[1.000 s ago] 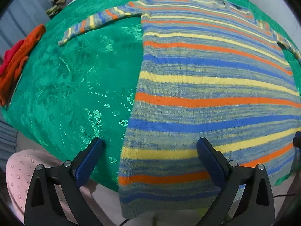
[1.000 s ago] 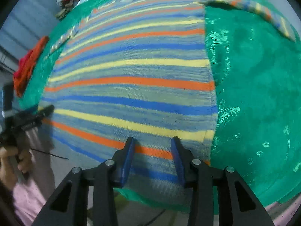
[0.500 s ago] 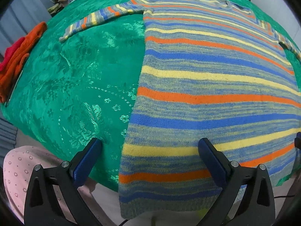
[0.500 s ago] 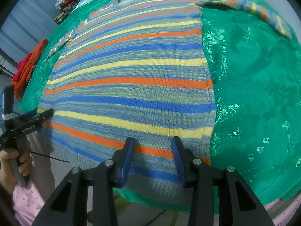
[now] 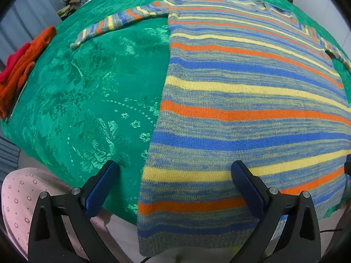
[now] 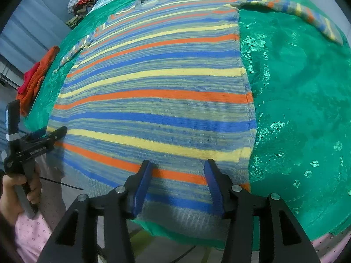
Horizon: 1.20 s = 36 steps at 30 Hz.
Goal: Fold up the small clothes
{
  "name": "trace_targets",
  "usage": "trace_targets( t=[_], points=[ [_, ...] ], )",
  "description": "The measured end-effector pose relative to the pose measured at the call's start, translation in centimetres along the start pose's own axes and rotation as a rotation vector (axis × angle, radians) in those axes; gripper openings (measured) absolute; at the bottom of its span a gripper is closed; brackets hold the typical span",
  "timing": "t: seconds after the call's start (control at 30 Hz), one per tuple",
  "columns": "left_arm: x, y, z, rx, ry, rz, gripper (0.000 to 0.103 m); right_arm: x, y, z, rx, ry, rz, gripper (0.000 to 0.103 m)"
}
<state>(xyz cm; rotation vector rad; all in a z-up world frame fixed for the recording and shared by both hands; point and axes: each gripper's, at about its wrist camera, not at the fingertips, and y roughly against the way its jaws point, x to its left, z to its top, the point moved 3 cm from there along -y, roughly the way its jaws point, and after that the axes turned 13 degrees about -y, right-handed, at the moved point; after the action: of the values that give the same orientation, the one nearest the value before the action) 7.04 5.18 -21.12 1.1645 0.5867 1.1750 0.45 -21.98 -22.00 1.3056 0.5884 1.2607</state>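
1. The striped sweater (image 5: 252, 100) lies flat on the green cloth (image 5: 94, 92) of the bench, with its hem hanging over the near edge.
2. In the left wrist view its right side is cut off by the frame; one sleeve (image 5: 118, 22) lies stretched out to the left.
3. A pile of orange and red clothes (image 5: 19, 65) lies at the left edge, partly out of view.
4. The left gripper (image 5: 175, 171) points steeply down over the hem corner, jaws wide apart, pressing on nothing.
5. The right gripper (image 6: 177, 164) also points steeply down; its jaws are opening, with the hem between them.
6. A hand (image 6: 13, 192) holds the left gripper's handle.
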Motion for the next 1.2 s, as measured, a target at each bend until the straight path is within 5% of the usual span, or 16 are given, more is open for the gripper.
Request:
trace_targets(
  t=[0.57, 0.7, 0.87, 1.03, 1.2],
  points=[
    [0.8, 0.8, 0.1, -0.032, -0.007, -0.032, 0.102, 0.4, 0.3, 0.1, -0.003, 0.002, -0.004, 0.056],
    [3.3, 4.9, 0.6, -0.212, 0.093, -0.080, 0.102, -0.6, 3.9, 1.8, -0.081, -0.046, 0.064, 0.056],
    [6.6, 7.1, 1.7, -0.314, 0.187, -0.073, 0.102, -8.4, 10.4, 9.0, -0.270, -0.196, 0.108, 0.057],
    [8.3, 6.2, 2.0, -0.309, 0.248, -0.024, 0.102, -20.9, 13.6, 17.1, -0.454, -0.493, 0.130, 0.057],
    [9.7, 4.1, 1.6, -0.251, 0.364, -0.044, 0.102, -28.3, 11.8, 22.8, -0.421, -0.615, 0.128, 0.057]
  ],
)
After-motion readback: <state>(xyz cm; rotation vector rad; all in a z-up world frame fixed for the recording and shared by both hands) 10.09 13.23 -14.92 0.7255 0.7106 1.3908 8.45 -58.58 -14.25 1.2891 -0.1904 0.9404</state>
